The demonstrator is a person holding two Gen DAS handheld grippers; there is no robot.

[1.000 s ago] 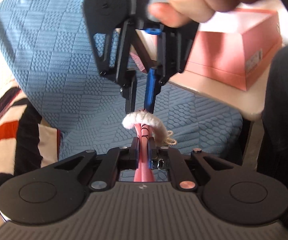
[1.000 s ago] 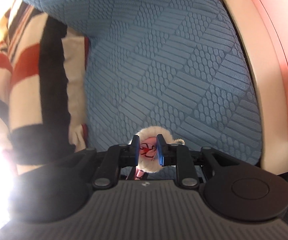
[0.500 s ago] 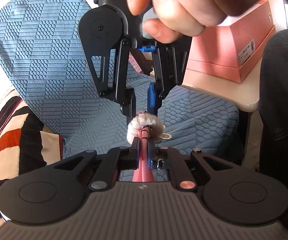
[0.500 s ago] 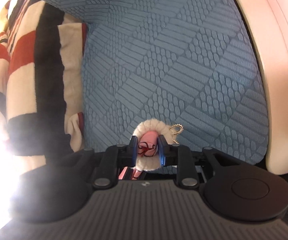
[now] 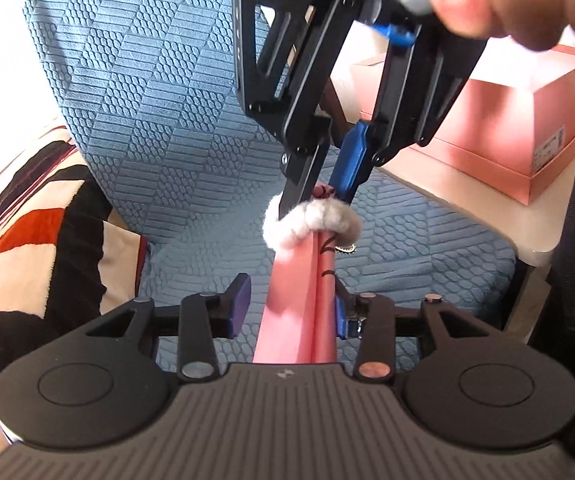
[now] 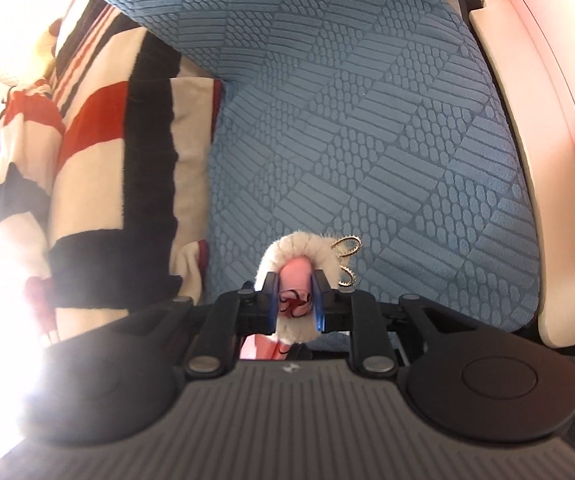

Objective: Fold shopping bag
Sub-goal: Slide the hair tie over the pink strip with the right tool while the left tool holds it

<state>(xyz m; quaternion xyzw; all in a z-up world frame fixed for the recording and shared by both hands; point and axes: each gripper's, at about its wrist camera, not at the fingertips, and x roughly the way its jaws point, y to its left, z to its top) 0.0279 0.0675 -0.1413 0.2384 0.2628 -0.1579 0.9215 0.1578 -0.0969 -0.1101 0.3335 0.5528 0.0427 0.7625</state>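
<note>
Pinching folded pink shopping bag (image 5: 307,280) above fluffy white band (image 5: 311,222): right hand-held gripper (image 5: 319,196) | left hand-held gripper (image 5: 287,308) opening, pads off bag | textured blue cushion (image 6: 367,140)

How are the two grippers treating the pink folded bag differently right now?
The left gripper has its jaws opening, with its pads apart from the pink folded bag that runs between them; the right gripper pinches the bag's top end, inside the fluffy white ring. The left points up along the bag; the right comes from above. Both have blue pads.
</note>
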